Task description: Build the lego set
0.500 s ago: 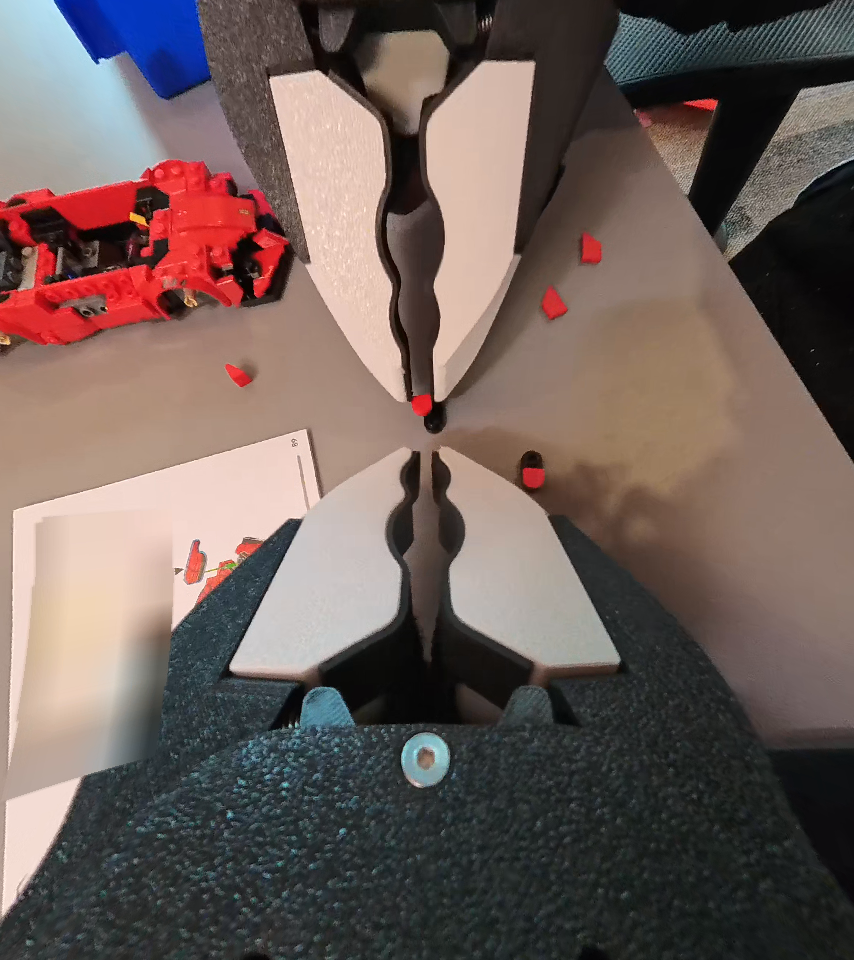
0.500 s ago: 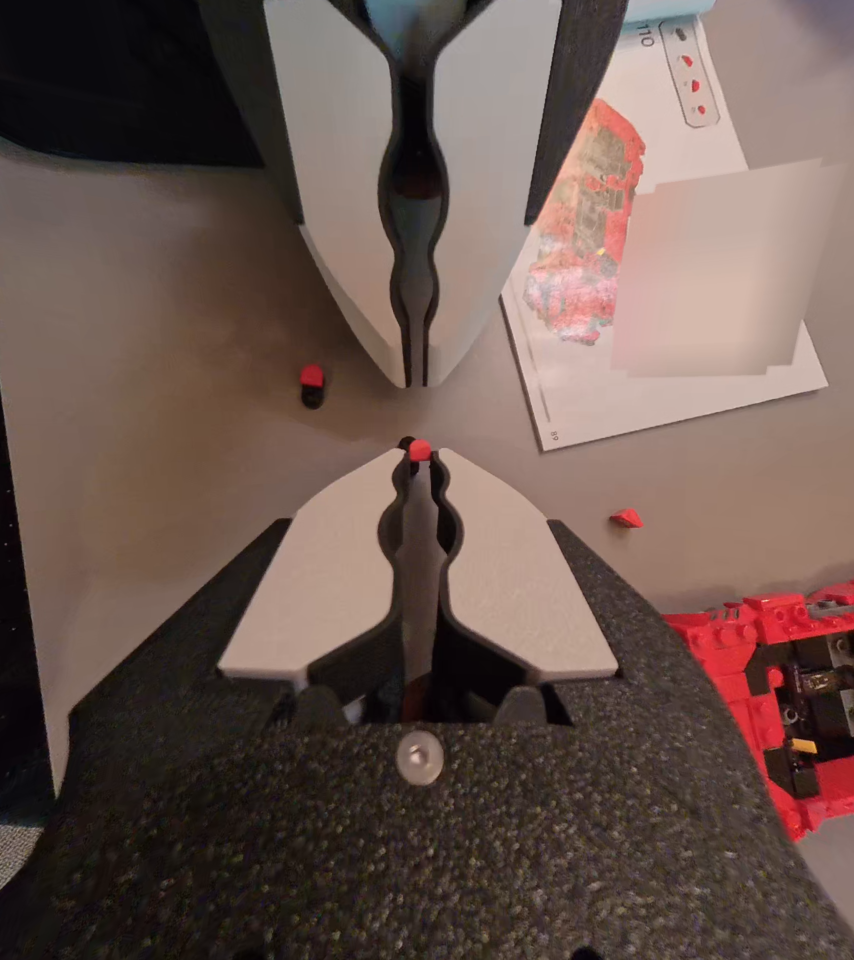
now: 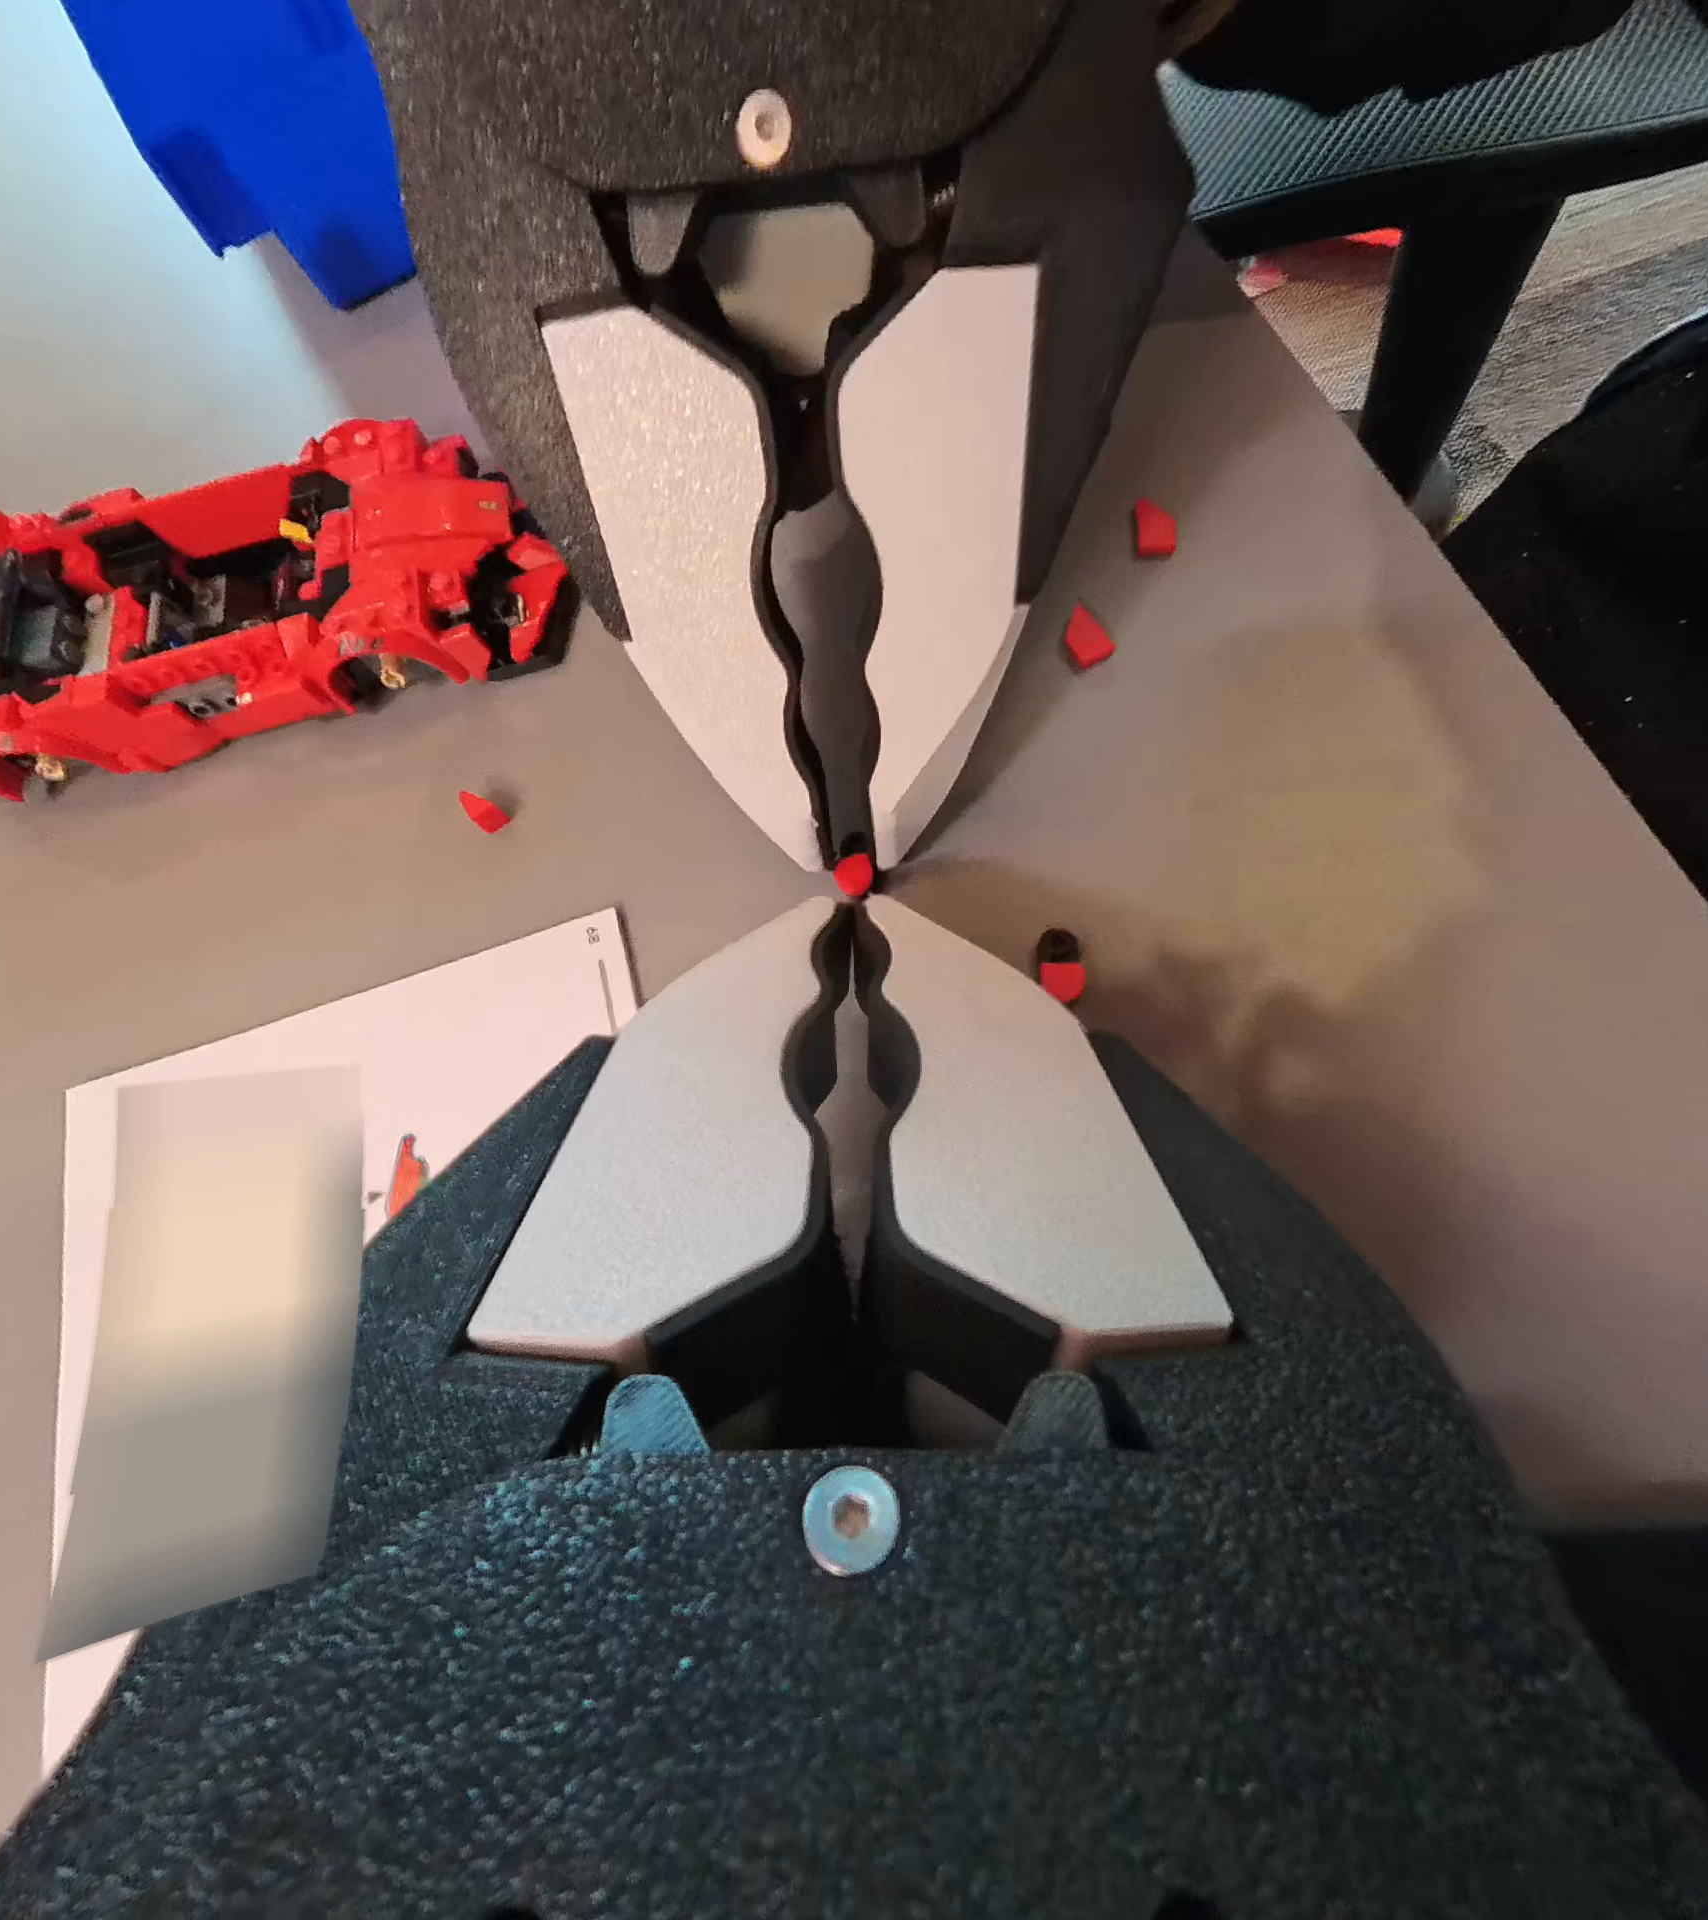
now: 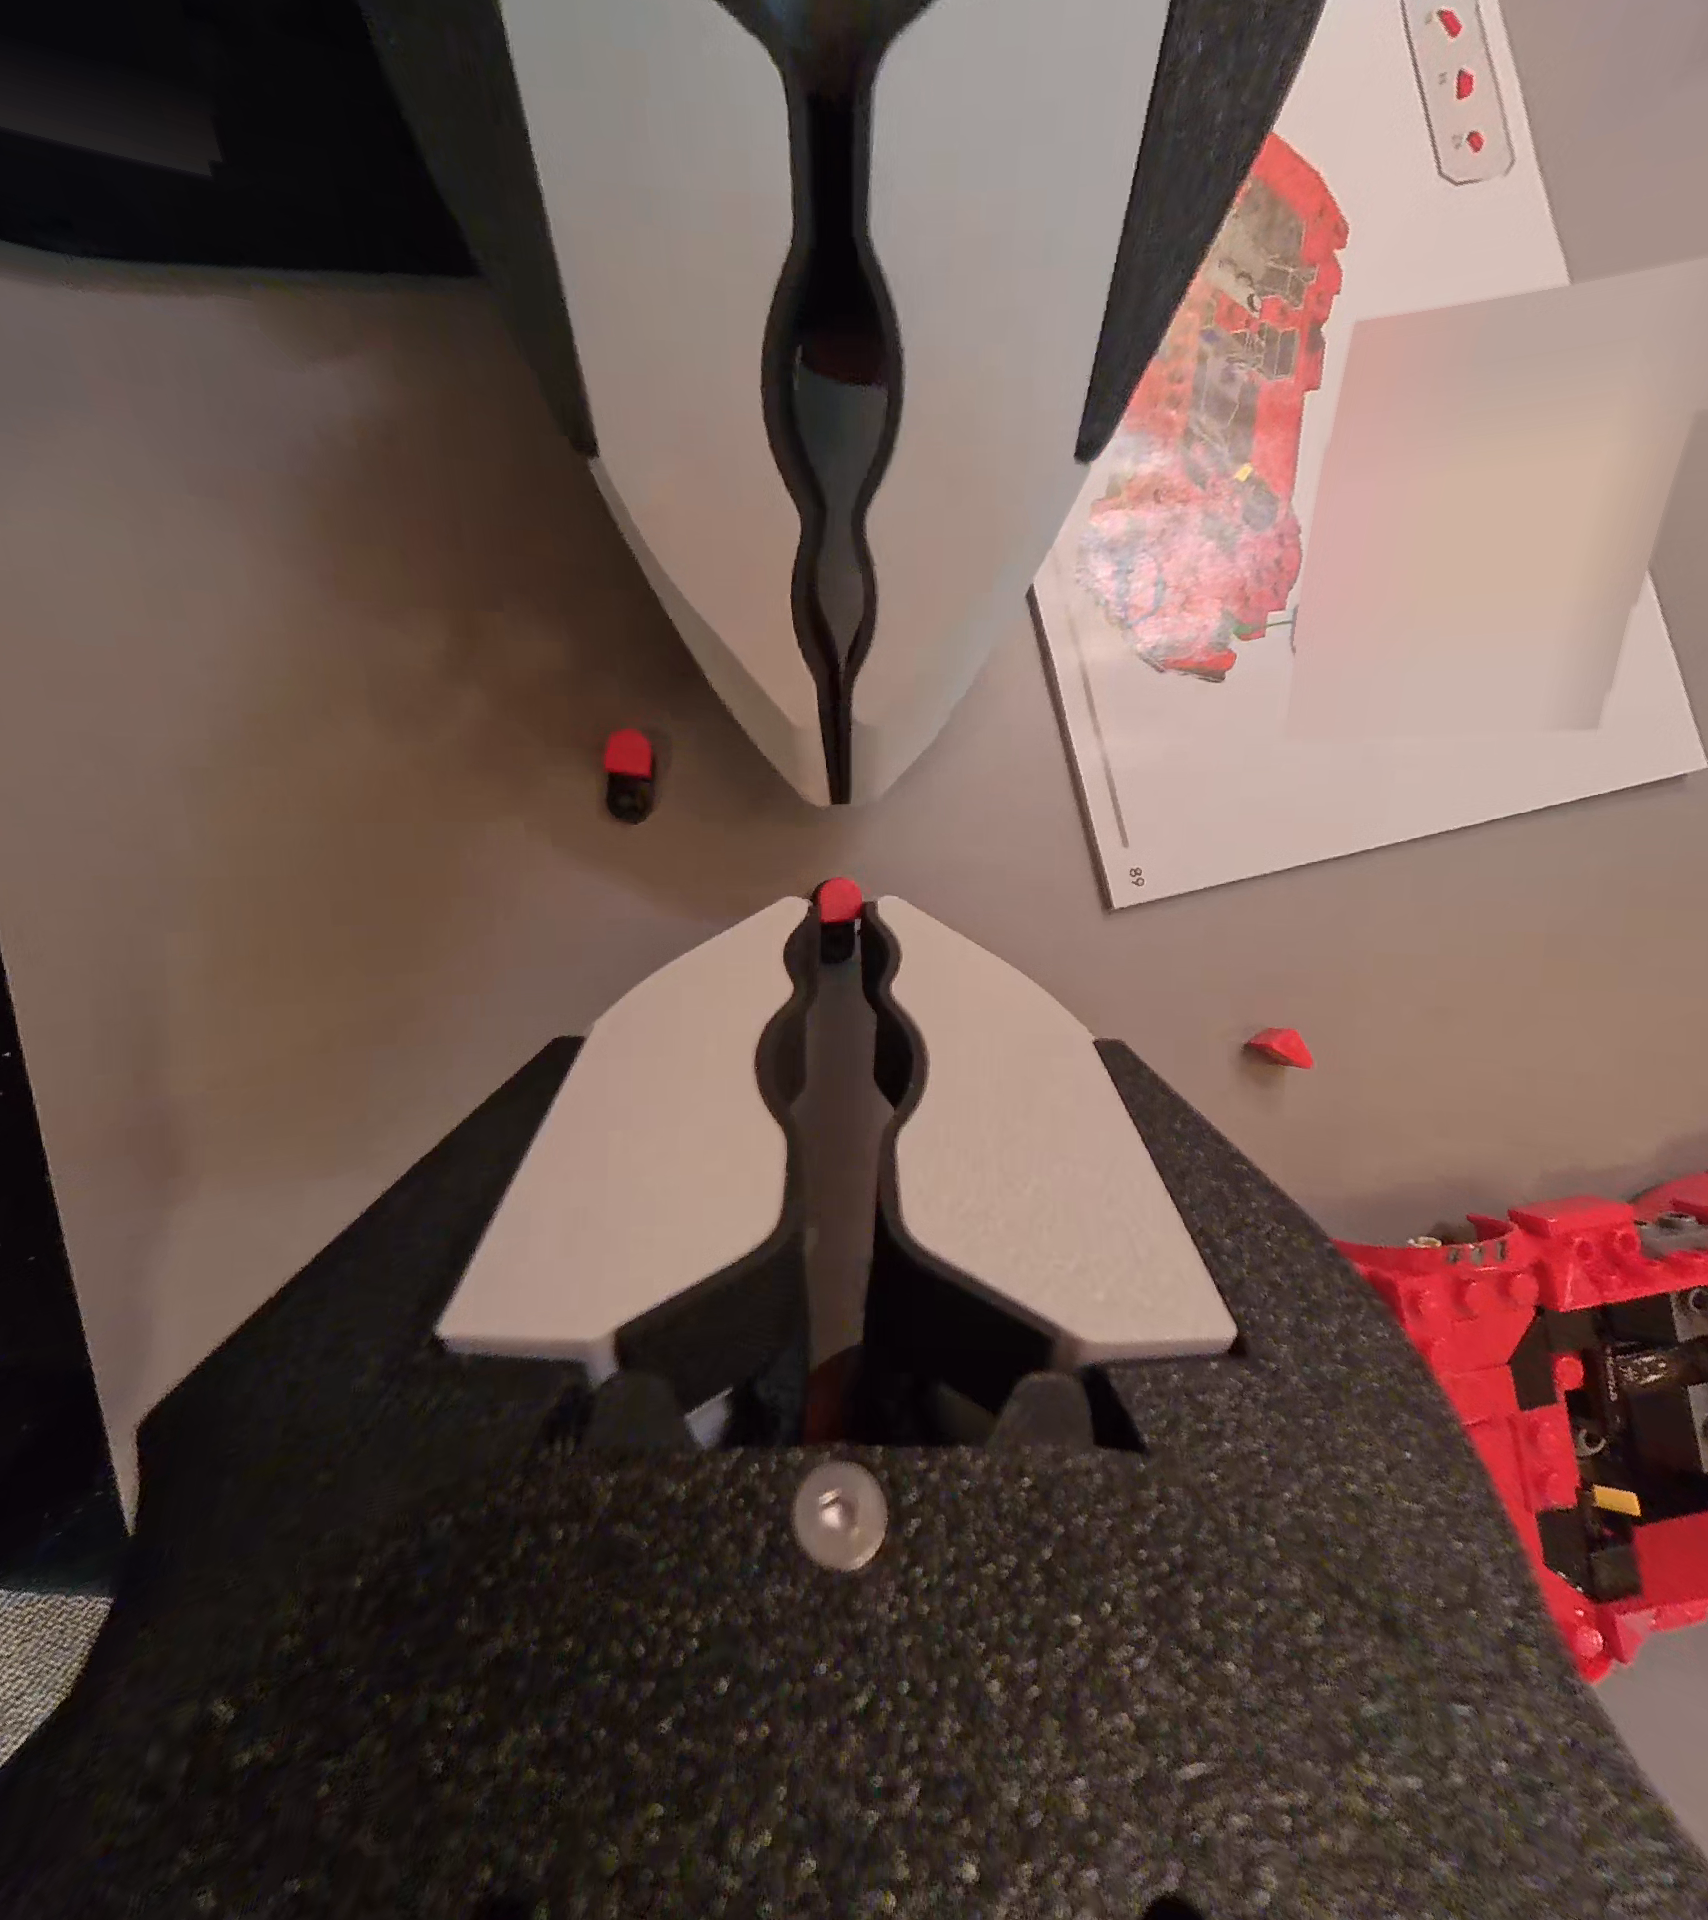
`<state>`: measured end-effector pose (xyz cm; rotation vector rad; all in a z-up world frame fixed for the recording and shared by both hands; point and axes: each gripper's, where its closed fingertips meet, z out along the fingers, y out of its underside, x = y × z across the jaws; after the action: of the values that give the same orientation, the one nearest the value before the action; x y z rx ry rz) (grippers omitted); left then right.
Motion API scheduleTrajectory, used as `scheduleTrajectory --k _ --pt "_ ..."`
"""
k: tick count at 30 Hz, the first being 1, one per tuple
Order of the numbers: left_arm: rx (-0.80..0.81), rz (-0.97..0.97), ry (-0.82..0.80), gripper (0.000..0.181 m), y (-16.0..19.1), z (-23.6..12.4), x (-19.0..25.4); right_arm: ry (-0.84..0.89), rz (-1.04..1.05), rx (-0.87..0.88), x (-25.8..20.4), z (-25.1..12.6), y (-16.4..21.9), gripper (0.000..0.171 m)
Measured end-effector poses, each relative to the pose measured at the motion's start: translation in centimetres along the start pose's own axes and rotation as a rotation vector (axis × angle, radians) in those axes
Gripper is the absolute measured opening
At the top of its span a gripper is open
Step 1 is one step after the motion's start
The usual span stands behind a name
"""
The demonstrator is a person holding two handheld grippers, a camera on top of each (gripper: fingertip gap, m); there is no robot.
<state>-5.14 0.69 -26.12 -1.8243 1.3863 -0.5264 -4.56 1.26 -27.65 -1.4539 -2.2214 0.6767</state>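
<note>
A: Item one, the claws?
B: Right claw [image 4: 837,914]: tips clamped on a small red-and-black piece [image 4: 836,902], red cap poking out past the tips. Left claw [image 3: 850,914]: fingers drawn together, tips nearly touching, nothing seen between them. The two face each other tip to tip, just apart, above the grey tabletop [image 3: 1297,831].

A: Same piece from the left wrist view?
B: Yes, the red cap shows at the right claw's tips [image 3: 852,871], just beyond the left claw's own.

A: Item two, the build?
B: Partly built red car [image 3: 206,613], black and grey parts exposed inside, lying on the tabletop well to the side of the claws. In the right wrist view only its end shows at the lower right edge [image 4: 1608,1403].

A: Loose parts?
B: A second red-and-black piece [image 3: 1058,966] on the tabletop just beside the left claw's fingers. One small red slope [image 3: 486,810] between car and claws. Two more red slopes [image 3: 1153,528] [image 3: 1087,636] near the far tabletop edge.

A: Paper?
B: Instruction booklet [image 4: 1452,623], open flat, a printed picture of the red car on the page; part of it is blurred over.

A: Surroundings?
B: Blue bin [image 3: 247,135] at the tabletop's far corner; black chair [image 3: 1452,208] past the edge, over carpet.
</note>
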Motion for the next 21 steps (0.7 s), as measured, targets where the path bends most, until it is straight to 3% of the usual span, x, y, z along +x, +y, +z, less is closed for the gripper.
scheduleTrajectory --k 1,21 --pt "0.014 0.012 -0.003 0.000 -0.2 0.1 0.0 0.000 0.001 0.000 0.0 0.0 0.0 0.007" --pt "0.011 0.054 0.009 0.000 -0.1 1.5 0.0 -0.011 -0.003 0.004 -0.1 0.2 0.0 0.007"
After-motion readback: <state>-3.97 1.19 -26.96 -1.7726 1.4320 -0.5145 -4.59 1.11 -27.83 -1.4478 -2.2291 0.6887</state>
